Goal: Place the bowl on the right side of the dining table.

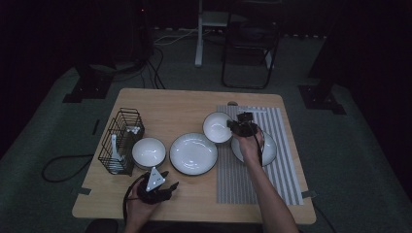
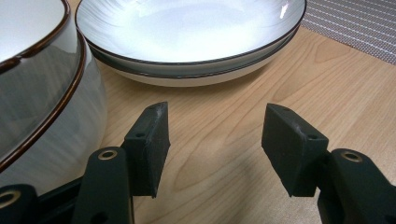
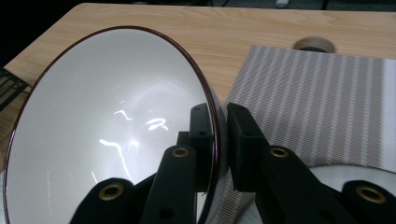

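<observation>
Right gripper view: right hand-held gripper [image 3: 219,140] clamped on white bowl [image 3: 112,135] rim, bowl at striped mat [image 3: 317,102] edge | left hand-held gripper [image 2: 212,144] wide open, empty, over wooden surface [image 2: 224,140] | no readable writing

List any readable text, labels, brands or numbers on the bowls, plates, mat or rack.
None: the bowl in the right gripper, the plate, the striped mat and the wire rack carry no readable words, numbers or marks.
</observation>
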Available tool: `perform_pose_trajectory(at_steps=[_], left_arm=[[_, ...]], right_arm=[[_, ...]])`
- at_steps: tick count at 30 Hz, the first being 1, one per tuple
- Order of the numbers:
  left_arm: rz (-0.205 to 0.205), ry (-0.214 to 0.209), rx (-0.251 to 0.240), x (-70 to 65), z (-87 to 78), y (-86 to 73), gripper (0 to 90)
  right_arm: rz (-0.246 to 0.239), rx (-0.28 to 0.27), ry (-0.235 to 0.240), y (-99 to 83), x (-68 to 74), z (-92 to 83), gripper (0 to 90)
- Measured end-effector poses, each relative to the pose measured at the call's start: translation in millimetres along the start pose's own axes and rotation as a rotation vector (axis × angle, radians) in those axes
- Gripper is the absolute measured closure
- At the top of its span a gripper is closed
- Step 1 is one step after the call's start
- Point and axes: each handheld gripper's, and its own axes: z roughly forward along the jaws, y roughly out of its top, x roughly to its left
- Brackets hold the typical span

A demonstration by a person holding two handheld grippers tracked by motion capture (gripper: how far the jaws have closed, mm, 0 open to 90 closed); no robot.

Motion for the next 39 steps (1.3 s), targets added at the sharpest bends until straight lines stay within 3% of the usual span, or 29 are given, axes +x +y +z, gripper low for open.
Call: perform_pose_trajectory(at_steps=[16, 39], left_arm=[[0.012, -0.004, 0.009, -0.8, 0.7, 0.7, 42.0], [0.015, -0.006, 0.011, -2.1, 1.9, 1.3, 41.8]], right_arm=[[0.046, 0.007, -0.076, -12.4, -34.8, -15.8, 81.7], [0.102, 0.029, -0.141, -32.0, -68.3, -30.9, 81.8]])
